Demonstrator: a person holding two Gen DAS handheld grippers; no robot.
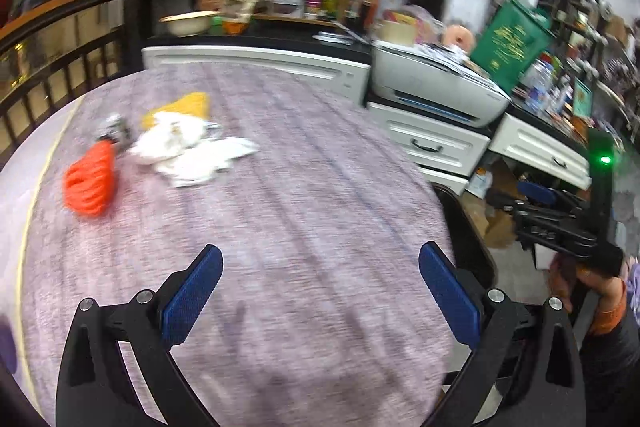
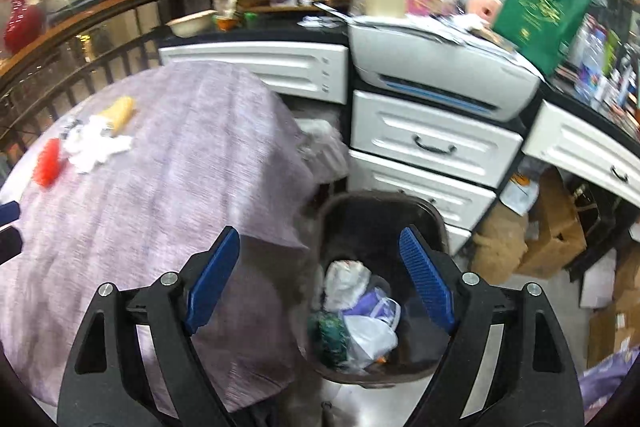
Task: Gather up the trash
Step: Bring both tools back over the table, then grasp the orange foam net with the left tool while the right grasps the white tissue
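STEP: next pickup to be approached squarely | LEFT: left gripper (image 1: 320, 291) spread, empty | RIGHT: right gripper (image 2: 320, 279) spread, empty, above bin (image 2: 432, 215) | TRASH: white tissues (image 1: 192, 151), orange netting (image 1: 90, 183), yellow wrapper (image 1: 180, 109) at far left of purple tablecloth (image 1: 300, 187) | ROOM: white drawers (image 2: 432, 143) beyond, clutter.

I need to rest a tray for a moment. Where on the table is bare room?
The tablecloth is bare from the white tissues to the near edge. Crowded: the far-left corner, with tissues, orange netting and yellow wrapper.
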